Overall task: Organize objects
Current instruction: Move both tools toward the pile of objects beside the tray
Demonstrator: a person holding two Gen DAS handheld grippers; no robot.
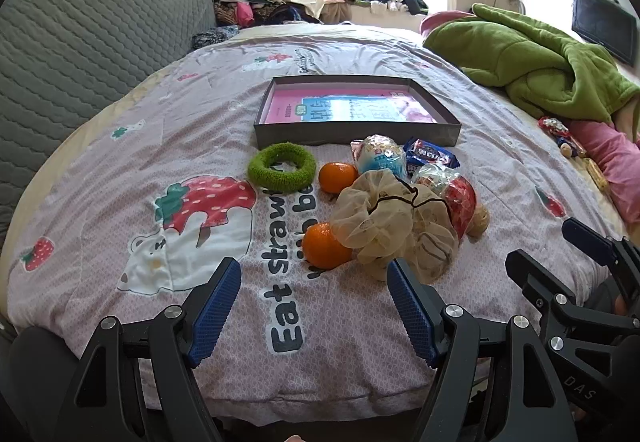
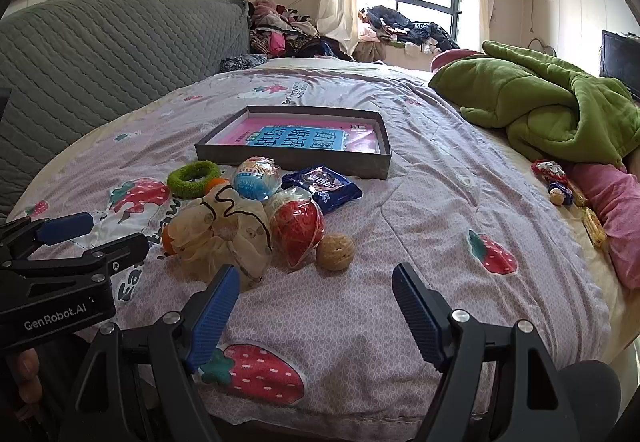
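Both grippers, left [image 1: 314, 306] and right [image 2: 316, 312], hover with jaws apart, empty, aimed down at the pile. Scrunchie [image 1: 384, 217], oranges [image 1: 325, 246], snacks [image 2: 320, 183] heaped just before the tray [image 1: 356, 133]; likely staged for loading.

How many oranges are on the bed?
2. One orange lies beside the green ring, near the grey box. The other orange is closer, tucked against the beige mesh scrunchie. More could hide under that pile.
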